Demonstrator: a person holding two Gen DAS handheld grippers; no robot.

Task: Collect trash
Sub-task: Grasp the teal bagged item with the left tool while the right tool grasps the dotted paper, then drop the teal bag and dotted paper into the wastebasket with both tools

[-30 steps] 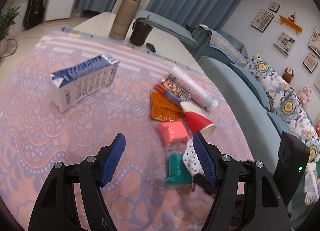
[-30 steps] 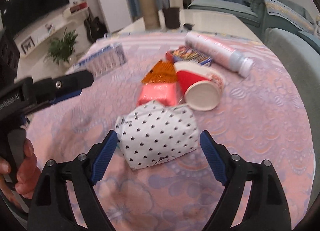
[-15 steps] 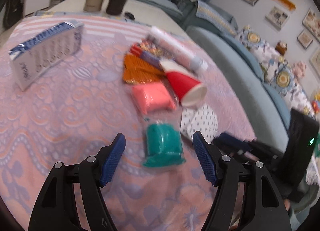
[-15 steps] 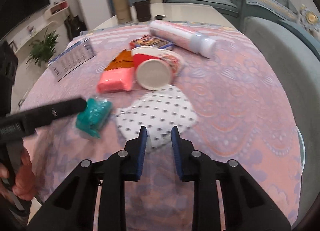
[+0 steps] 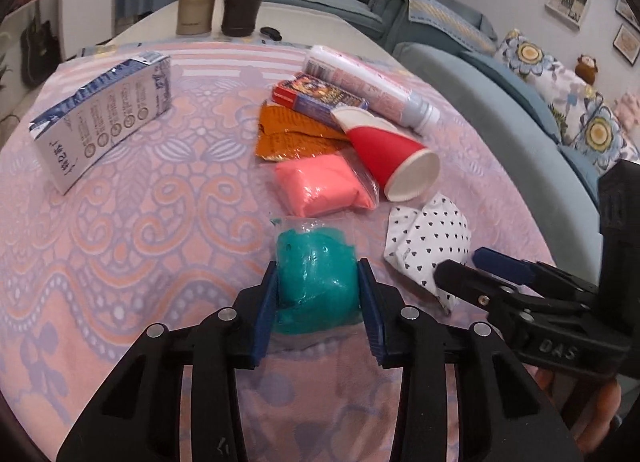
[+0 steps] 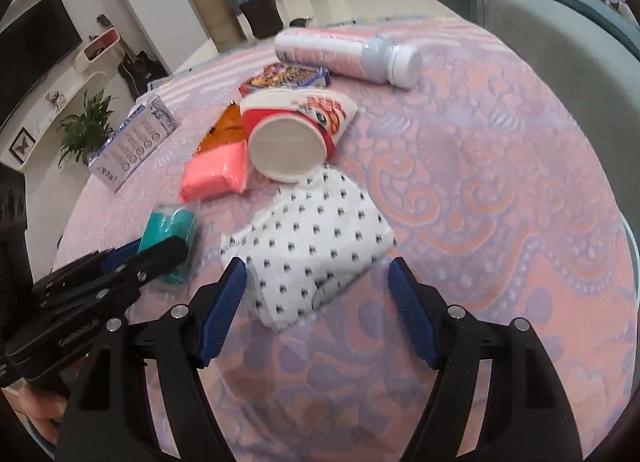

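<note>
Here the left gripper (image 5: 319, 294) pinches a squashy teal lump in crinkled clear wrap (image 5: 316, 282) on the patterned pink tablecloth (image 5: 132, 222). The right gripper (image 6: 316, 294) gapes wide – its blue ribbed pads (image 6: 222, 312) flank a soft white heart-dotted pouch (image 6: 308, 246), beside a tipped red paper cup (image 6: 288, 142).

- Right tongs (image 6: 316, 294) are spread wide, their blue pads on either side of the near end of a white dotted packet (image 6: 312, 246) lying on the pink patterned surface (image 6: 500, 222).
- Left tongs (image 6: 160, 252) are closed on a teal bag (image 6: 170, 230).
- Just behind the packet, a red paper cup (image 6: 288, 138) lies on its side, beside a pink bag (image 6: 214, 174).
</note>
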